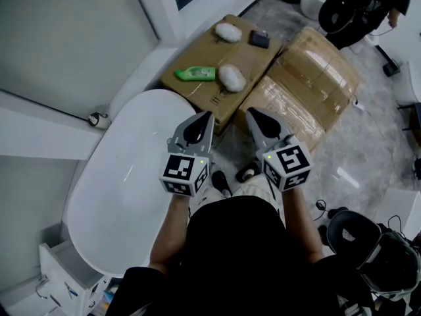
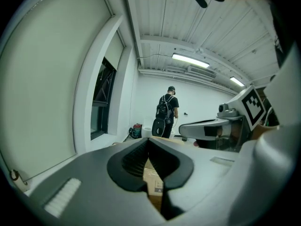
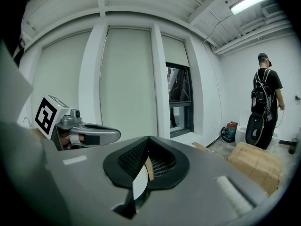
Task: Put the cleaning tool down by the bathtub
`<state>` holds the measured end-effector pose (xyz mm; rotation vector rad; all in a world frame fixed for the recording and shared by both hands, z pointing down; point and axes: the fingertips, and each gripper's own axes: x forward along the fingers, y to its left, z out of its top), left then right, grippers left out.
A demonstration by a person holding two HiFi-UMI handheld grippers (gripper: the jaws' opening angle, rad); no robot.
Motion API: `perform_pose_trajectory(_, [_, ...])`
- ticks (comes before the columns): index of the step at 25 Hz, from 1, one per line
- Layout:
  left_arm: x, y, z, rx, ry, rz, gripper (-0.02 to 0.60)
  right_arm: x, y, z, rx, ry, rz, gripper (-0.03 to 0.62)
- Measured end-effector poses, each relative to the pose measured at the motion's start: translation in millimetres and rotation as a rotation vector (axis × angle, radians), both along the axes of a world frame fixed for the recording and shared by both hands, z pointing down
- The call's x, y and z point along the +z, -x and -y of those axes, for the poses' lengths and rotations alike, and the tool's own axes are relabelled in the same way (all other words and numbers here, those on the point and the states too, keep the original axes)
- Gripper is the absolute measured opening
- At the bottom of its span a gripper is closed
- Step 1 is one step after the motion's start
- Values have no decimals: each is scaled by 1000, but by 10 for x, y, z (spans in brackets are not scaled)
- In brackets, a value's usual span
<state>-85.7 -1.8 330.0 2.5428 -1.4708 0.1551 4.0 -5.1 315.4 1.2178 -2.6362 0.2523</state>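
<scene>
Black cloth of the person's top [image 1: 230, 255] fills the bottom of the head view, and two black shoes [image 1: 220, 182] show past it on the floor [image 1: 368, 143] beside the bathtub [image 1: 125, 196]. Just above, the left gripper [image 1: 208, 117] and right gripper [image 1: 250, 112] point side by side away from the person, off the bathtub's right rim. The left fingers [image 2: 127, 166] are pressed together with nothing between them, and so are the right fingers [image 3: 164, 166].

Against the bathtub's far end stands a flat cardboard box [image 1: 204, 99]; in the head view the gripper tips overlap its near corner. On its top lie a near pad [image 1: 231, 77], a far pad [image 1: 228, 32], a green bottle [image 1: 195, 74] and a small dark case [image 1: 258, 39]. Which of these is the cleaning tool I cannot tell; all rest on the box, apart from both grippers. A second box [image 1: 309, 84] sits on the side of the first away from the bathtub. Beyond both boxes from the bathtub, another person [image 3: 264, 107] with a black backpack stands, back turned.

The bathtub is a smooth, glossy white oval. Both pads are rounded, white and fluffy. The bottle is bright green plastic, lying flat. The second box is wrapped in shiny tape, and the floor is grey, marbled and polished. The fingers are black ribbed pads set in grey shells.
</scene>
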Motion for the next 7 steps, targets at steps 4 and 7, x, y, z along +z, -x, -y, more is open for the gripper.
perform_pose_trajectory(4, [25,-14,2,3,0,-2,-2,15,-9,-3,3,-1,1,8])
perform_pose_trajectory(7, [43,-25,7,4,0,-1,-2,39,-21,-5,1,0,1,8])
